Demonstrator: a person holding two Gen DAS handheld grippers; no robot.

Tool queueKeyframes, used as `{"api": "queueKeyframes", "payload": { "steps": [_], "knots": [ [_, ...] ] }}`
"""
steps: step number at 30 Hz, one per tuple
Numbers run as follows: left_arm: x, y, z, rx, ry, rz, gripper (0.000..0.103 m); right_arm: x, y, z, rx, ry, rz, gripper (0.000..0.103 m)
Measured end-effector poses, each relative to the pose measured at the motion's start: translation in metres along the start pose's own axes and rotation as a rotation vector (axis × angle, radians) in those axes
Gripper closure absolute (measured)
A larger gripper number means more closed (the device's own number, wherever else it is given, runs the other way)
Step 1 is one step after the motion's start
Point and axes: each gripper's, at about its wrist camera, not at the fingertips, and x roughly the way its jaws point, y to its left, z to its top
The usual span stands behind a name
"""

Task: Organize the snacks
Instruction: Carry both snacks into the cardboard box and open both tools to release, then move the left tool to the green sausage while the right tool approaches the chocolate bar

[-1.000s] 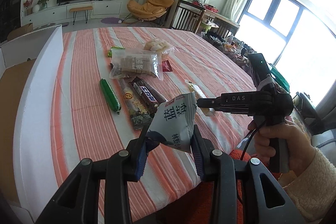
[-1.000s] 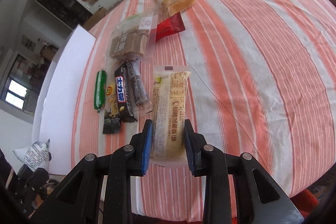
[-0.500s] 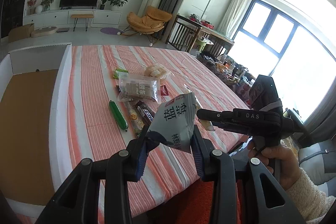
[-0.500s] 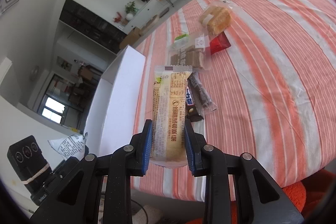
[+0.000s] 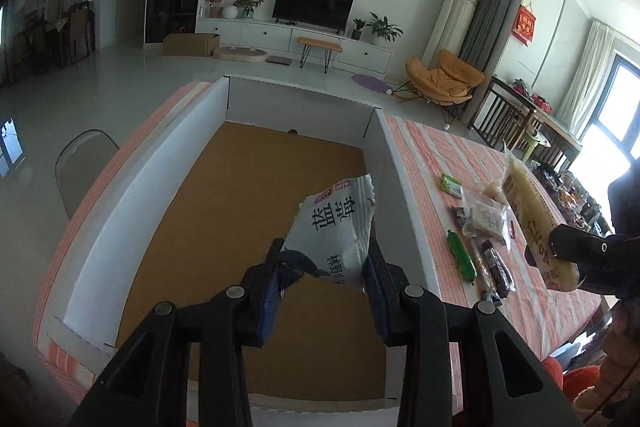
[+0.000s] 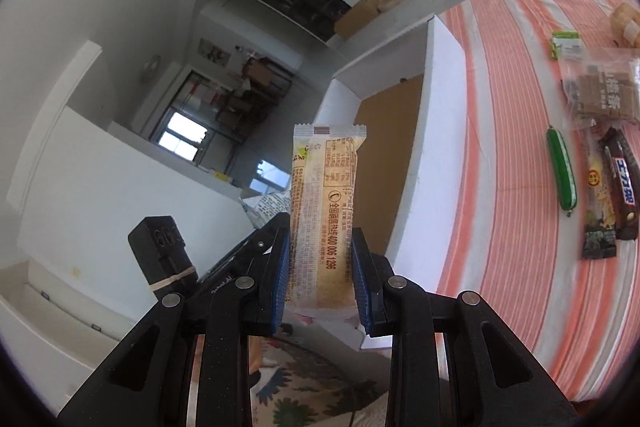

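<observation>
My left gripper (image 5: 322, 267) is shut on a white blueberry snack pouch (image 5: 334, 227) and holds it above the brown floor of a white-walled open box (image 5: 264, 187). My right gripper (image 6: 320, 267) is shut on a long yellow wrapped cake bar (image 6: 324, 211), held upright in the air near the box's near end; the bar also shows in the left wrist view (image 5: 532, 227). The box shows in the right wrist view (image 6: 436, 131). Other snacks lie on the striped tablecloth (image 6: 500, 207) right of the box.
On the cloth lie a green sausage (image 6: 562, 171), a dark chocolate bar (image 6: 622, 187), a yellow-and-dark bar (image 6: 596, 211), a clear bag of brown biscuits (image 6: 604, 95), a small green packet (image 6: 565, 43) and a bun (image 6: 624, 19). A chair (image 5: 80, 167) stands left of the table.
Both grippers have swung left from over the snacks to the box. The left one now holds the pouch over the box floor. The right one has lifted the cake bar off the table.
</observation>
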Motion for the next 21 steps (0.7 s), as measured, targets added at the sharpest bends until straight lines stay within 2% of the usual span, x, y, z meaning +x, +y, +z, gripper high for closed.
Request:
{"api": "queueKeyframes", "payload": {
  "steps": [1,2,3,4,5,7,11,14,16,18,21],
  "knots": [
    [0.007,0.009,-0.003,-0.002,0.006,0.065,0.061,0.015,0.004,0.000,-0.011,0.006,-0.004,0.072],
    [0.013,0.016,-0.008,0.004,0.023,0.126,0.044,0.029,0.008,0.000,-0.025,0.012,-0.029,0.068],
    [0.021,0.021,-0.011,0.009,0.049,0.164,0.031,0.041,0.010,-0.001,-0.043,0.026,-0.068,0.053],
    [0.028,0.025,-0.015,0.003,0.066,0.190,0.008,0.047,0.011,-0.002,-0.055,0.034,-0.094,0.030],
    [0.032,0.029,-0.021,-0.011,0.073,0.198,0.001,0.048,0.009,-0.005,-0.071,0.023,-0.120,0.029],
    [0.040,0.028,-0.026,-0.038,0.089,0.150,0.001,0.035,0.005,-0.012,-0.126,-0.008,-0.200,0.029],
    [0.047,0.007,-0.032,-0.067,0.075,0.075,0.001,-0.015,-0.028,-0.030,-0.175,-0.121,-0.492,0.029],
    [0.042,-0.034,-0.030,-0.049,0.042,-0.007,0.001,-0.061,-0.066,-0.048,-0.134,-0.187,-0.713,0.029],
    [0.040,-0.066,-0.029,-0.021,0.035,-0.088,0.001,-0.088,-0.096,-0.063,-0.089,-0.220,-0.861,0.029],
    [0.038,-0.104,-0.036,0.022,0.053,-0.173,0.001,-0.114,-0.124,-0.078,-0.016,-0.247,-0.959,0.029],
    [0.050,-0.169,-0.046,0.108,0.133,-0.299,0.001,-0.140,-0.154,-0.096,0.070,-0.276,-1.055,0.029]
  ]
}}
